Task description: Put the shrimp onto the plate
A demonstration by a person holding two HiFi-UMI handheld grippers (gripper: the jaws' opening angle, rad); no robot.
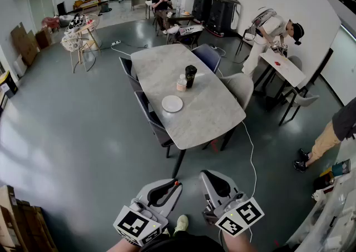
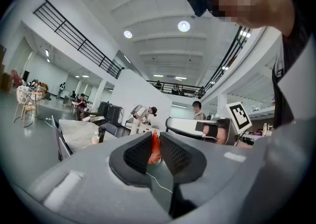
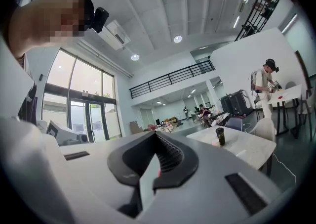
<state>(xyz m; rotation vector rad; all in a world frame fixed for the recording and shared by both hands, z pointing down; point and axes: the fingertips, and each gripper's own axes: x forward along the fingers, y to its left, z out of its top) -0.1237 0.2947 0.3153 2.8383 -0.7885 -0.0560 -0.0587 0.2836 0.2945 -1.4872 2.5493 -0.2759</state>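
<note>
**Shrimp in the left jaws, plate far off across the floor**

The shrimp (image 2: 154,149), a small orange piece, stands upright and is pinched between the jaws of the left gripper (image 2: 155,138). In the head view it shows only as an orange tip at the lower middle of the frame. The right gripper (image 3: 156,140) is just beside the left one, its jaws pressed together with nothing clearly between them.

The plate (image 1: 172,103), white and empty, lies on the desk (image 1: 208,114) at mid-frame, well apart from both grippers. A black cup (image 1: 191,75) and a small bottle (image 1: 181,83) stand just above it.

The step in hand looks like carrying the shrimp over. The grip looks thin, so a jolt on the way could probably shake the shrimp loose onto the floor. A white cable (image 1: 251,153) trails on the floor by the desk's right side and could catch a foot. A high reach over the plate could knock the cup.
</note>
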